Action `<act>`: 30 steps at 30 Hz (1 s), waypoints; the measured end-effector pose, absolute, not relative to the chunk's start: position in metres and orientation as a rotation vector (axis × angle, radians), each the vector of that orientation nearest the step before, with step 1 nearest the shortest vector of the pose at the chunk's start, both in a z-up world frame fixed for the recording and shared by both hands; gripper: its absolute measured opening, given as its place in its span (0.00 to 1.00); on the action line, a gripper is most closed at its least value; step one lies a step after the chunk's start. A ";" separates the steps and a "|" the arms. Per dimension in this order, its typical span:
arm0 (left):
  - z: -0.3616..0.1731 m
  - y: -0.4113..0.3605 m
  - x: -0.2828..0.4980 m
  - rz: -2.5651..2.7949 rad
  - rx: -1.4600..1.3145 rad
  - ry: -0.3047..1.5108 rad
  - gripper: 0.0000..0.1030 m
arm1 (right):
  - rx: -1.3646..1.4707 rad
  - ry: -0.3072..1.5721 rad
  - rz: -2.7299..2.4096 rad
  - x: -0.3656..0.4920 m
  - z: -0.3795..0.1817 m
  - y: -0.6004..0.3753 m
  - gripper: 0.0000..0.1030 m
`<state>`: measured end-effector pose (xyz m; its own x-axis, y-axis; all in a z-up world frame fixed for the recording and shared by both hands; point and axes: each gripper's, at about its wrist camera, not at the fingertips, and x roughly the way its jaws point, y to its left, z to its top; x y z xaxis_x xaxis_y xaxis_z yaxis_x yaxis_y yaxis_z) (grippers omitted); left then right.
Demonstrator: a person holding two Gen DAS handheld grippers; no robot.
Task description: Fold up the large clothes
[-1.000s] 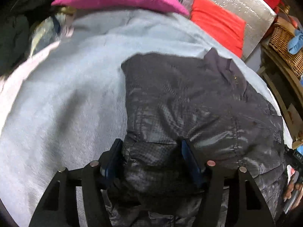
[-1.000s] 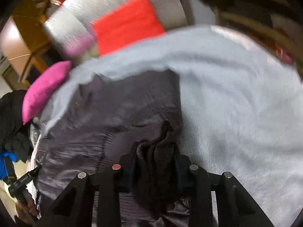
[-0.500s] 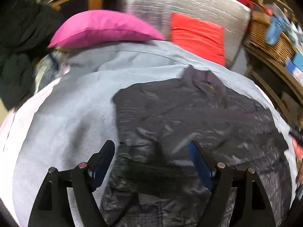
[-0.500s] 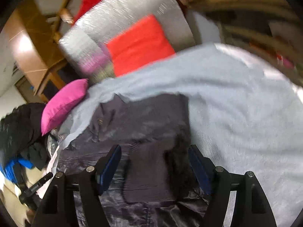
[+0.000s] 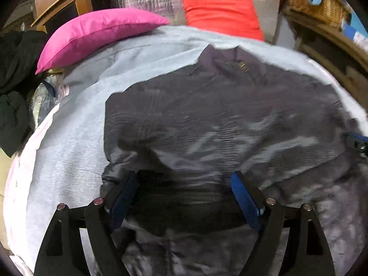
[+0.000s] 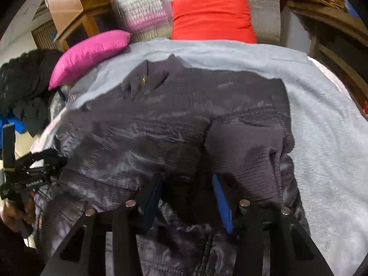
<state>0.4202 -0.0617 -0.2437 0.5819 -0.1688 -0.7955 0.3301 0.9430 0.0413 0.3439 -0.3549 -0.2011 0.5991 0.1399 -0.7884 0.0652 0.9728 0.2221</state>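
Observation:
A dark grey shiny jacket (image 5: 218,119) lies spread on a light grey blanket (image 5: 76,138), collar toward the far cushions; it also shows in the right wrist view (image 6: 161,124). Both sleeves are folded in over the body, the right sleeve's ribbed cuff (image 6: 253,161) lying on top. My left gripper (image 5: 184,184) is open and empty just above the jacket's lower left part. My right gripper (image 6: 188,184) is open and empty above the lower right part, beside the cuff. The left gripper also shows at the left edge of the right wrist view (image 6: 34,168).
A pink cushion (image 5: 96,32) and a red cushion (image 5: 220,13) lie at the far end against a silver backrest (image 6: 142,2). Dark clothes (image 5: 13,73) pile at the left. A wicker basket (image 5: 315,2) and wooden furniture stand at the right.
Both grippers opened, let go of the jacket cloth and pulled back and up. The right sleeve now lies folded on the jacket body.

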 end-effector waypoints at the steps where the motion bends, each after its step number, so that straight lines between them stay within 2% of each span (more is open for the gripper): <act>1: -0.238 -0.063 0.415 -0.306 0.175 0.895 0.81 | 0.251 0.909 0.056 0.339 -0.195 -0.356 0.47; 3: -0.227 -0.064 0.401 -0.330 0.166 0.859 0.81 | 0.255 0.874 0.078 0.331 -0.186 -0.354 0.47; 6: -0.223 -0.072 0.391 -0.320 0.226 0.814 0.90 | 0.233 0.845 0.083 0.324 -0.178 -0.346 0.50; 8: -0.236 -0.080 0.401 -0.284 0.248 0.862 0.91 | 0.235 0.887 0.067 0.328 -0.189 -0.345 0.50; 10: -0.264 -0.088 0.420 -0.271 0.245 0.988 0.91 | 0.253 0.952 0.025 0.341 -0.208 -0.344 0.50; 12: -0.269 -0.090 0.422 -0.233 0.233 0.983 0.92 | 0.277 0.954 0.020 0.342 -0.212 -0.346 0.50; 14: -0.257 -0.096 0.411 -0.214 0.270 0.962 0.91 | 0.289 0.940 0.011 0.337 -0.203 -0.346 0.50; 17: -0.224 -0.091 0.374 -0.266 0.256 0.839 0.91 | 0.324 0.902 0.025 0.312 -0.183 -0.347 0.50; 21: -0.191 -0.073 0.330 -0.251 0.273 0.715 0.91 | 0.329 0.852 0.032 0.278 -0.167 -0.349 0.54; 30: -0.166 0.003 0.289 -0.131 0.072 0.704 0.92 | 0.324 0.832 0.021 0.236 -0.137 -0.357 0.56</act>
